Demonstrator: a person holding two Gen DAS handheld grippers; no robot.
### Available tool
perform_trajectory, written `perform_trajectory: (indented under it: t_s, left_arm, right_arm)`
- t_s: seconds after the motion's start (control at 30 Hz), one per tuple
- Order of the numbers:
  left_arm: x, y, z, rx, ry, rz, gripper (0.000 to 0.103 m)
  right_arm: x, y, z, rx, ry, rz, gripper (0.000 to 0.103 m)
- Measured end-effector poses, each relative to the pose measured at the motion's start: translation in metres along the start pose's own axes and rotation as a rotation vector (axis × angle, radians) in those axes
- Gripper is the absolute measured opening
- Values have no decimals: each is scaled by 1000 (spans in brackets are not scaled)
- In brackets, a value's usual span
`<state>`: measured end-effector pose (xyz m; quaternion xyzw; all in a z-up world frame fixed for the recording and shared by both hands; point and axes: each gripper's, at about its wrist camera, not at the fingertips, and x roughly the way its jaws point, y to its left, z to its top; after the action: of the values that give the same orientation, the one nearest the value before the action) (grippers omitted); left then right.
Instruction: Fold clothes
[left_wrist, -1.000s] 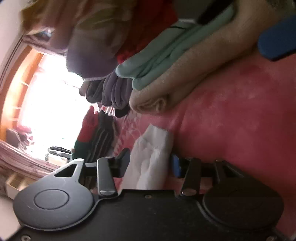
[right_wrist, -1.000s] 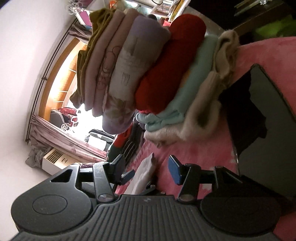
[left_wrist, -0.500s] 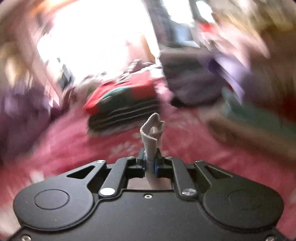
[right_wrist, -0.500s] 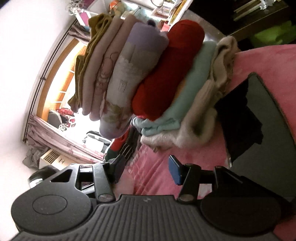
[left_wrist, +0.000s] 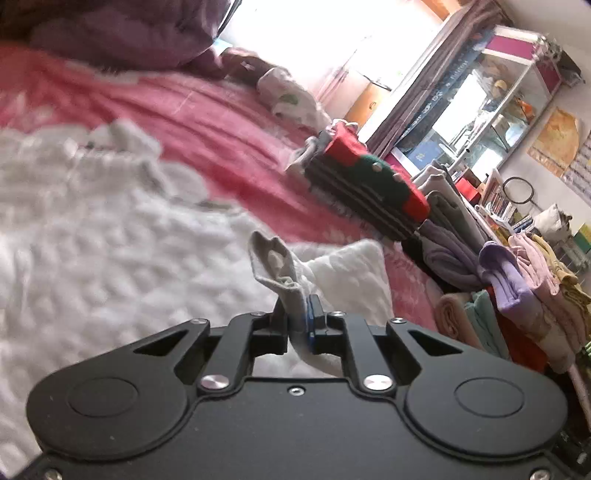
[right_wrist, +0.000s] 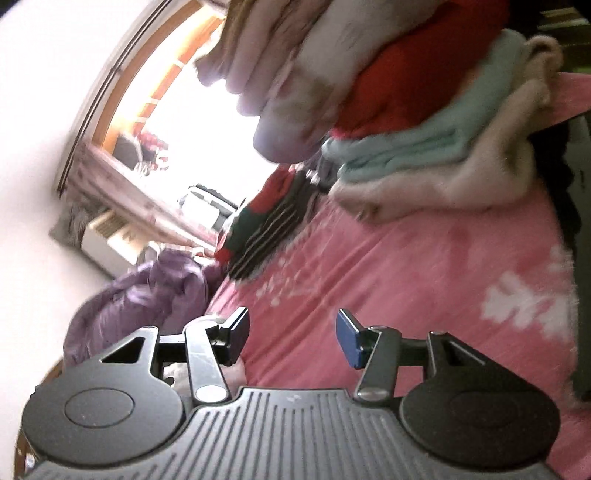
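Note:
A white textured garment (left_wrist: 96, 236) lies spread on the pink bedspread (left_wrist: 207, 125). My left gripper (left_wrist: 298, 319) is shut on a corner of this garment, and a grey-white fold (left_wrist: 275, 266) sticks up between the fingers. My right gripper (right_wrist: 293, 334) is open and empty above the pink bedspread (right_wrist: 424, 277), with nothing between its fingers. A tall stack of folded clothes (right_wrist: 369, 92) stands ahead of the right gripper; it also shows at the right of the left wrist view (left_wrist: 517, 291).
A folded red, green and striped pile (left_wrist: 369, 192) sits on the bed; it also shows in the right wrist view (right_wrist: 269, 221). A purple quilt (right_wrist: 147, 295) lies at the bed's far side. A small white garment (left_wrist: 288, 94) lies near the bright window. Shelves (left_wrist: 491, 103) stand behind.
My left gripper closed on the white garment's corner and swung round with it, so the garment now spreads in view. My right gripper stayed open and moved a little toward the bedspread.

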<state>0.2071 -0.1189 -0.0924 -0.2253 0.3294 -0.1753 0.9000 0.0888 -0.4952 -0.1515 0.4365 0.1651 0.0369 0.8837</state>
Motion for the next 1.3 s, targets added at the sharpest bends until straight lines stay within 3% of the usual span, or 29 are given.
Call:
perform_trajectory:
  t_s: [0.03, 0.3, 0.5, 0.67, 0.73, 0.77, 0.8, 0.87, 1.07, 1.3]
  left_arm:
    - [-6, 12, 2, -47, 3, -18, 8]
    - [-30, 36, 1, -104, -37, -87, 8]
    - [-40, 30, 23, 5, -83, -11, 8]
    - [-52, 35, 43, 46, -121, -14, 8]
    - [-55, 38, 50, 51, -134, 6, 8]
    - [-57, 41, 52, 45, -138, 8, 9]
    - [-58, 44, 55, 40, -142, 11, 8]
    - [-60, 47, 58, 41, -147, 19, 8]
    - [-64, 57, 71, 58, -171, 56, 9]
    - [-75, 78, 81, 37, -209, 104, 8]
  right_arm:
    - [2, 3, -3, -12, 14, 4, 53]
    - [24, 38, -30, -179, 199, 76, 53]
    - [33, 67, -58, -336, 381, 158, 53]
    - [27, 86, -86, -497, 492, 139, 53]
    - [25, 92, -95, -547, 524, 127, 50]
    - [25, 93, -98, -553, 538, 130, 40]
    - [25, 94, -100, -553, 547, 134, 24]
    - [24, 96, -98, -548, 544, 150, 14]
    - [18, 112, -89, -525, 496, 258, 10]
    - [25, 143, -105, -641, 520, 316, 10]
